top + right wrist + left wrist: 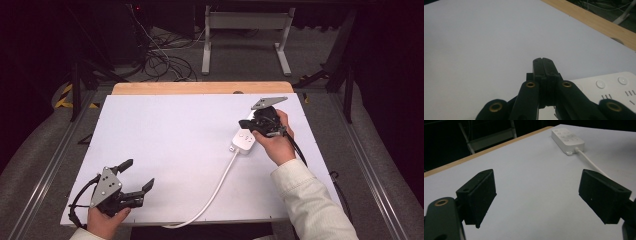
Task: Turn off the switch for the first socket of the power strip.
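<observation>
While the right claw (248, 124) hovers pinched together over the power strip (243, 140), a slip looks likely.
Closed tips could shove it sideways across the table (165, 135); left claw (136, 176) sits spread, lower left.

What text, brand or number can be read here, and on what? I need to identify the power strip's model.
None can be read.
Power strip: dark bar-shaped marks beside its round buttons, signs rather than letters; no brand or model legible.
Power strip in the left gripper view: markings too small and blurred.
Grippers and table: no text visible.
</observation>
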The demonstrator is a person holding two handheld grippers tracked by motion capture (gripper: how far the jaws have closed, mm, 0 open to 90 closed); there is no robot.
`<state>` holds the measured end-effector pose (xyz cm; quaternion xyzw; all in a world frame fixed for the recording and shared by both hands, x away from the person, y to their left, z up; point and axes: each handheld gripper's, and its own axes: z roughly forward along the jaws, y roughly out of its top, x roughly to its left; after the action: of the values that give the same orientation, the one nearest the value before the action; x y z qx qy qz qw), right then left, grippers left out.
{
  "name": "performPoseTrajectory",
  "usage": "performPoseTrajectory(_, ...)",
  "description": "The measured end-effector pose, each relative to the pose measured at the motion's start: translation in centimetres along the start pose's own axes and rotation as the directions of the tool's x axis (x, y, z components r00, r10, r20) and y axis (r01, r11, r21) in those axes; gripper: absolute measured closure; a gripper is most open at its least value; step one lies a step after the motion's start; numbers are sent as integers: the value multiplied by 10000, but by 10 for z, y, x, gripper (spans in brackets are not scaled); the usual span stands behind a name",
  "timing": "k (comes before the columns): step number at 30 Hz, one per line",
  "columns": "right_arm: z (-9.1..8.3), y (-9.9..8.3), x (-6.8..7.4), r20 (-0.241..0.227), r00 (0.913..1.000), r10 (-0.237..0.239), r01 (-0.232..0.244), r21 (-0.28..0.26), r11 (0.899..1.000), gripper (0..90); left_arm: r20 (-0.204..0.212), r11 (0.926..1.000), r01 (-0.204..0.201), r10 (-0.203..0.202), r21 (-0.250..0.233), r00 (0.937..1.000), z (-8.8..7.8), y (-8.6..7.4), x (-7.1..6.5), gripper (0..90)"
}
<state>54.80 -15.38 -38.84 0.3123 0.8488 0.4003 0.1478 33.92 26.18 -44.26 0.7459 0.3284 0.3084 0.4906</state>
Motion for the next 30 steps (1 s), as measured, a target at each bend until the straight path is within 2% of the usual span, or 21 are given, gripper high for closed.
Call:
performPoseTrajectory(6,20,-4,-11,260,9993,278,-294,634,9976,900,-59,9999,95,-94,61,9999,1,-1,0,153)
performPoseTrajectory(13,35,-8,-19,403,9982,444,-490,1216,9914,900,-44,9999,74,-73,113,10000,1,-1,0,153)
performPoseTrajectory(20,42,-11,-22,403,9982,450,-509,1608,9857,900,-38,9996,200,-199,198,9998,2,-1,1,153)
performPoseTrajectory(30,52,-14,-24,360,9982,474,-540,2126,9757,900,-67,9997,161,-160,204,9998,2,-1,1,154)
